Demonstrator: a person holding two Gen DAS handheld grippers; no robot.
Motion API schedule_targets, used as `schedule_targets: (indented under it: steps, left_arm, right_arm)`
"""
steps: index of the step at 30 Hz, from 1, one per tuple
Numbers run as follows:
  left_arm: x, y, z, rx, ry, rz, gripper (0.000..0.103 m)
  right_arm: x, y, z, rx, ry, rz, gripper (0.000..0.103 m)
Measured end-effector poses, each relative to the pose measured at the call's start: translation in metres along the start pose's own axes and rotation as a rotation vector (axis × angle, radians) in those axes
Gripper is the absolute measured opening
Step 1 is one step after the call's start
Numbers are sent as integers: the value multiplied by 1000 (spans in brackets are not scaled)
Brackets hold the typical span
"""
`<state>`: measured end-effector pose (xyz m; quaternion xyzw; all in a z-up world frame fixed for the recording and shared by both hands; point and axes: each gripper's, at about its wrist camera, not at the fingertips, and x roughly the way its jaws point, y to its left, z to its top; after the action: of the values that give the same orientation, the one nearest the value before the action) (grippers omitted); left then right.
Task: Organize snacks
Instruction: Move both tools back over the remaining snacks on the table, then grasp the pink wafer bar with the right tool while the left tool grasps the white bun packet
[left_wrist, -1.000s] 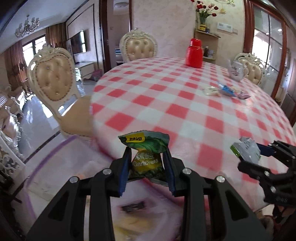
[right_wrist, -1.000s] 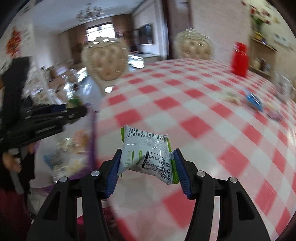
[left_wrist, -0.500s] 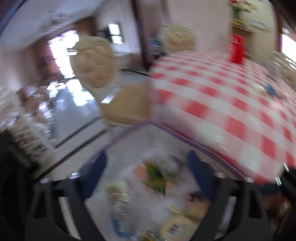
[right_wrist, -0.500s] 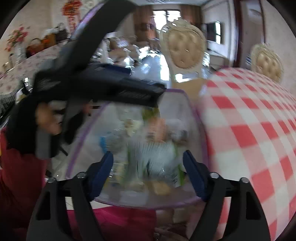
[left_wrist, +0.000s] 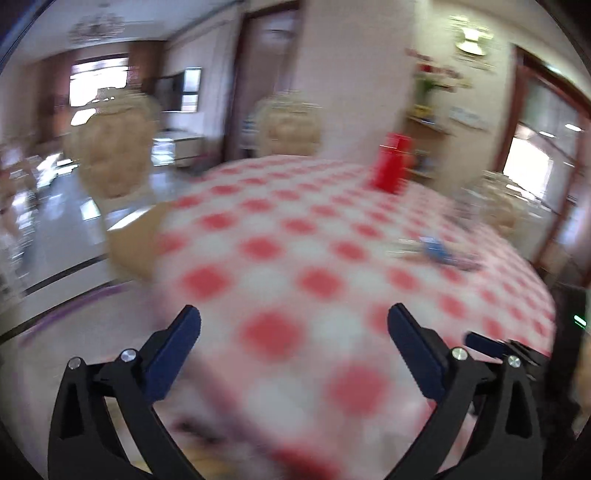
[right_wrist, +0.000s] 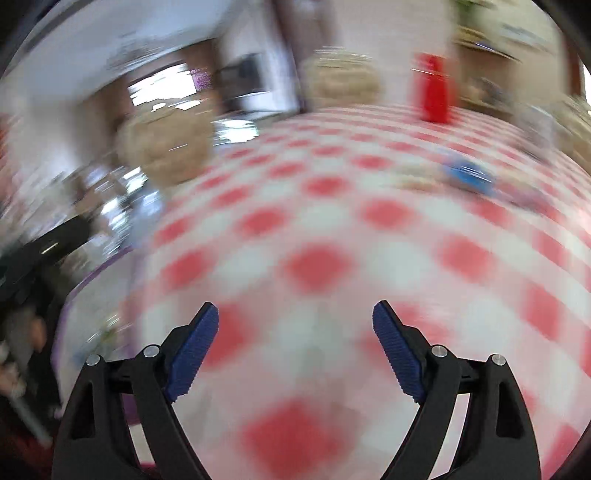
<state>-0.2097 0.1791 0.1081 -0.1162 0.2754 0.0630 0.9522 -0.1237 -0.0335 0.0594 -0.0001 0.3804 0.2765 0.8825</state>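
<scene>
left claw (left_wrist: 293, 319) spread, green packet gone | right claw (right_wrist: 295, 317) spread, white packet gone | both over checkered table (left_wrist: 332, 258)

bright window daylight, heavy motion blur across both fisheye views, dark curved edges

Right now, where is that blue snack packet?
The blue snack packet lies far across the checked tablecloth, toward the right side in both wrist views, nearer than the red jug and well beyond both open grippers.

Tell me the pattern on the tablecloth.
Red and white checks on the tablecloth, clearest in the left wrist view despite blur.
</scene>
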Motion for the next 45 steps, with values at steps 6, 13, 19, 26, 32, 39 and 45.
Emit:
schedule_targets:
  steps: [6,13,19,26,32,39,45]
  left_arm:
    - [115,-116,22,85,136,-150,101]
    - [240,-161,68,-24,157,-65,101]
    - [289,-139,96,-241,57,1,101]
    - [296,-105,102,-289,34,63,101]
    - [298,-102,104,-306,63,30,101]
    - [313,-118,99,-206,168,-15,101]
    - [329,-138,92,-61,239,1,101]
  right_arm:
    - [-18,-134,6,211,-39,-141,87]
    - [-6,-257,25,442,-48,-228,87]
    - [30,-300,59,554,-38,-257,87]
    - [96,-296,114,475,24,-328,69]
    - [136,-288,144,392,46,-442,51]
    - [127,-282,136,257,73,-437,20]
    - [85,-283,117,335,6,-323,20]
